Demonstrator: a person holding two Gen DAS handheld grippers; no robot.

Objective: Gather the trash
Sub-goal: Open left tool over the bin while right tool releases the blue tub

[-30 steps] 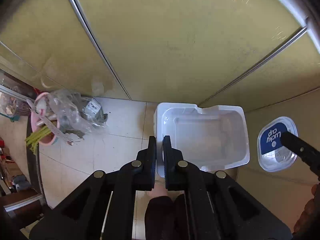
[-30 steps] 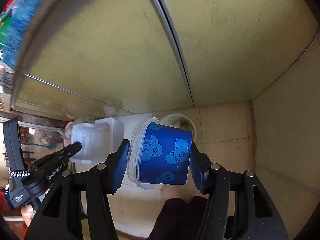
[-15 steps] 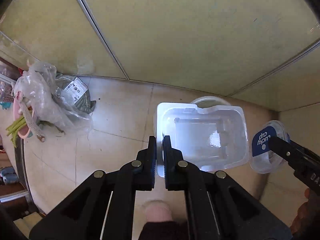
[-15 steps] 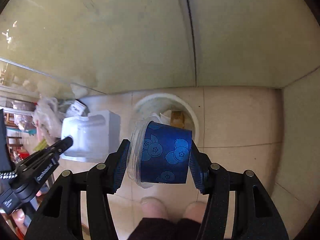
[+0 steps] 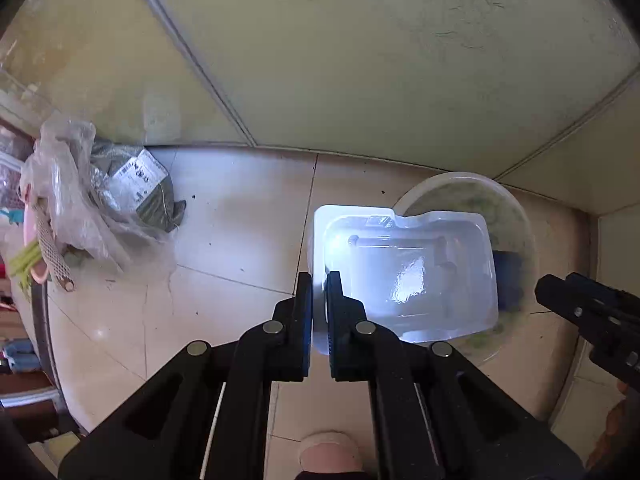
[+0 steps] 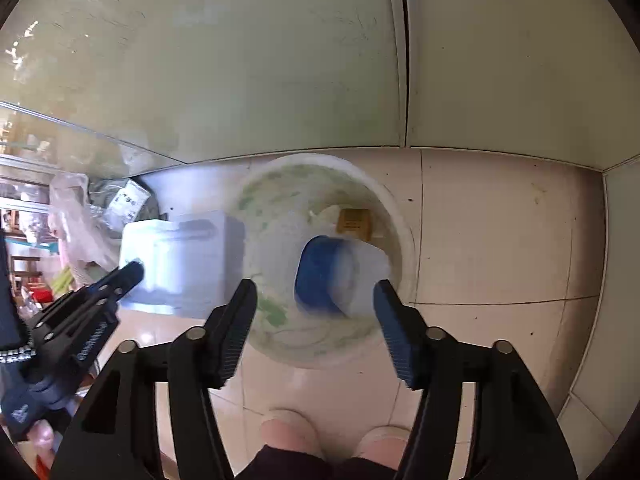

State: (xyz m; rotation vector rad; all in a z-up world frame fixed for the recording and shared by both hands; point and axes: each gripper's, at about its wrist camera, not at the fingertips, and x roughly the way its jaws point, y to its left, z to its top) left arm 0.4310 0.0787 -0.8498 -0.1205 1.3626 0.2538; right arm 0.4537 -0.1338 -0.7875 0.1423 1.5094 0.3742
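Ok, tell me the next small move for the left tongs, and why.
Probably shift the left tongs a little toward the white bin, then open. They pinch the clear plastic tray by its edge, only partly over the bin; the blue cup is already free of the open right tongs.

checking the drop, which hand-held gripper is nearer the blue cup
Right. The right hand-held gripper is open just above the blue cup in the bin. The left hand-held gripper is off beside it, shut on the clear tray.

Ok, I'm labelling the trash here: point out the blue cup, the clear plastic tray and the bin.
blue cup (image 6: 320, 272), right wrist view, blue side wall.
clear plastic tray (image 5: 404, 276), left wrist view, inner floor.
bin (image 6: 400, 216), right wrist view, white rim.
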